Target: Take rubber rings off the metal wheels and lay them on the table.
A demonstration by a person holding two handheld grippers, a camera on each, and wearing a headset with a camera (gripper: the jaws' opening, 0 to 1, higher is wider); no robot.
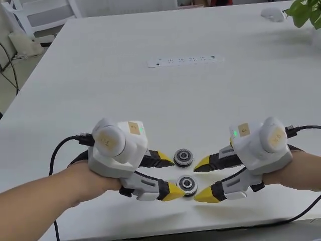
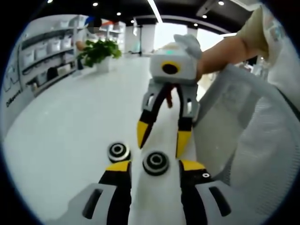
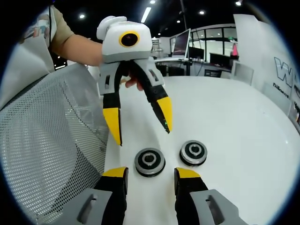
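Two small metal wheels with black rubber rings lie flat on the white table (image 1: 150, 100). The nearer wheel (image 1: 187, 184) (image 2: 156, 162) (image 3: 149, 161) sits just ahead of both grippers' jaw gaps. The farther wheel (image 1: 183, 157) (image 2: 119, 151) (image 3: 193, 153) lies beside it, apart from it. My left gripper (image 1: 170, 175) (image 2: 154, 165) (image 3: 139, 122) comes in from the left, open, holding nothing. Facing it from the right, my right gripper (image 1: 200, 179) (image 3: 150, 172) (image 2: 161, 139) is also open and empty. All yellow tips stand clear of the wheels.
A white power strip (image 1: 185, 61) lies at the table's middle. A green plant (image 1: 306, 12) and a white object (image 1: 273, 14) are at the far right corner. Cables (image 1: 57, 160) trail from both grippers. The table's front edge is close; a mesh chair (image 3: 51, 140) stands by it.
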